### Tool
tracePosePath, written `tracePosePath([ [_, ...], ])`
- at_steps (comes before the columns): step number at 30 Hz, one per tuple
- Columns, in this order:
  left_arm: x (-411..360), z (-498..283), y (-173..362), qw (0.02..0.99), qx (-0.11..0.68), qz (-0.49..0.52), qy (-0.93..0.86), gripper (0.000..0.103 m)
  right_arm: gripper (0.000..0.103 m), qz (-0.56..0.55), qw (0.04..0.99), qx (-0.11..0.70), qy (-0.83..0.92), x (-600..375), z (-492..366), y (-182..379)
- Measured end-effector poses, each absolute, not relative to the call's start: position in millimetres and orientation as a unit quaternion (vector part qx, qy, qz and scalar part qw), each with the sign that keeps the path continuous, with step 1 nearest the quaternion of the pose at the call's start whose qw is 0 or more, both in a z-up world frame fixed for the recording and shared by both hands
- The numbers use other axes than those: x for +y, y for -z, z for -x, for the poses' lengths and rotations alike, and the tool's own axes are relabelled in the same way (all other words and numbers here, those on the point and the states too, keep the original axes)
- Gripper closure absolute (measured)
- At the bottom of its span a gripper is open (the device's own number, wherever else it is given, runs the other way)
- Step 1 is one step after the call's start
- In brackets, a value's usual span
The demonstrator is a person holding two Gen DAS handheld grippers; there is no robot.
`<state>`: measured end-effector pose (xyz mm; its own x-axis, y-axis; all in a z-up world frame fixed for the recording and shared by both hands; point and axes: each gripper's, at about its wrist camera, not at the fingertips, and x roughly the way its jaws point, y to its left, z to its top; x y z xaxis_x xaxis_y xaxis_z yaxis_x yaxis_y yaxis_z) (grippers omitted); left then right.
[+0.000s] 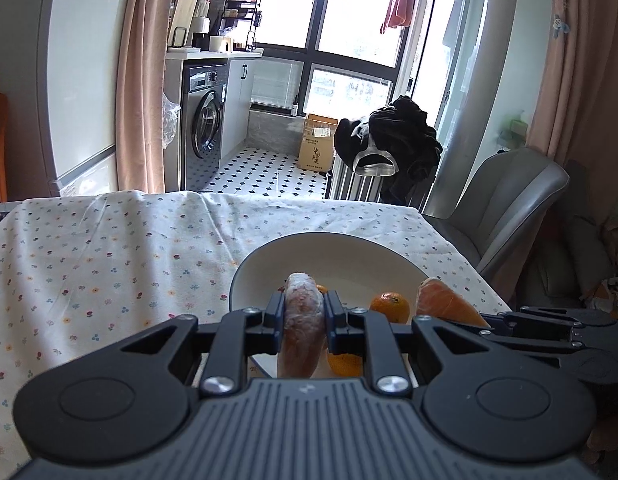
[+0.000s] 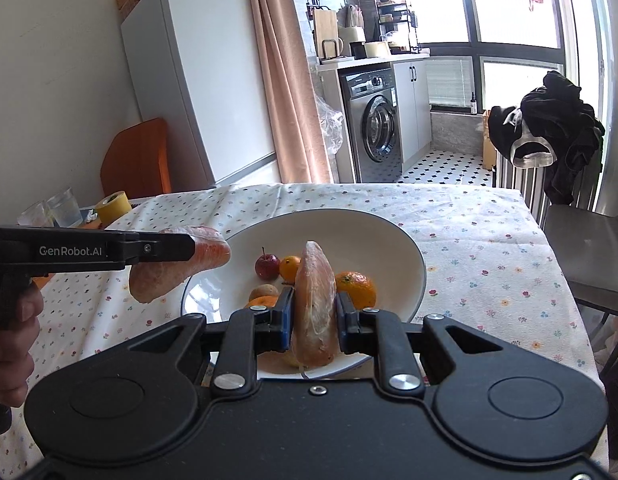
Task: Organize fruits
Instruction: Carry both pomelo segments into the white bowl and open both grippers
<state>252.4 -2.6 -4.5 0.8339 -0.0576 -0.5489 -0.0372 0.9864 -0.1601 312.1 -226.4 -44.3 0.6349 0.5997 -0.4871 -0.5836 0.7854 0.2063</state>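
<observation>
A white bowl [image 2: 393,248] rests on the flowered tablecloth and holds a small red apple [image 2: 268,266], oranges [image 2: 357,289] and a brownish fruit [image 2: 264,291]. My left gripper [image 1: 304,312] is shut on a plastic-wrapped carrot [image 1: 303,320], held above the bowl's [image 1: 269,264] near rim. That carrot [image 2: 181,264] and the left gripper [image 2: 165,249] show at the left in the right wrist view. My right gripper [image 2: 313,312] is shut on a second wrapped carrot [image 2: 315,304], tip up, over the bowl; it appears as an orange carrot [image 1: 445,300] at the right in the left wrist view.
Glasses [image 2: 55,210] and a yellow tape roll [image 2: 113,205] stand at the table's far left corner. A grey chair [image 1: 505,208] sits beside the table's right side. A washing machine [image 2: 375,124] and fridge [image 2: 197,80] are beyond the table.
</observation>
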Motion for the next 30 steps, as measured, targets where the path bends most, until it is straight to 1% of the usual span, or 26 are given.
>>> tracePosePath([
  [9,-2.6,-269.8,8.2,0.953,0.283,0.105,-0.003,0.084,0.083,-0.026,0.91,0.278,-0.307,-236.3,-322.8,49.0],
  [10,-2.7,-269.7,7.8,0.955,0.277,0.106,-0.005,0.083,0.083,-0.026,0.91,0.279,-0.306,-236.5,-323.5,49.3],
  [18,2.1,-261.6,5.0,0.955,0.282,0.091,-0.023,0.081,0.083,-0.031,0.914,0.278,-0.295,-238.8,-330.3,48.3],
  [20,5.2,-257.6,4.8,0.954,0.283,0.091,-0.029,0.078,0.083,-0.032,0.915,0.277,-0.292,-238.4,-332.5,47.6],
  [23,7.7,-252.6,3.9,0.954,0.284,0.088,-0.039,0.068,0.083,-0.031,0.917,0.275,-0.287,-236.9,-336.3,45.2],
  [25,8.5,-249.0,3.1,0.954,0.284,0.085,-0.047,0.058,0.083,-0.032,0.919,0.273,-0.283,-235.9,-339.2,43.7],
  [27,10.9,-244.0,2.9,0.955,0.28,0.084,-0.051,0.054,0.083,-0.029,0.921,0.271,-0.278,-234.3,-342.9,43.0],
  [29,13.4,-241.0,3.0,0.955,0.279,0.083,-0.055,0.049,0.081,-0.027,0.922,0.271,-0.275,-232.2,-345.0,42.6],
  [30,14.1,-239.8,2.9,0.955,0.279,0.083,-0.058,0.045,0.077,-0.024,0.923,0.271,-0.273,-230.8,-345.5,42.4],
])
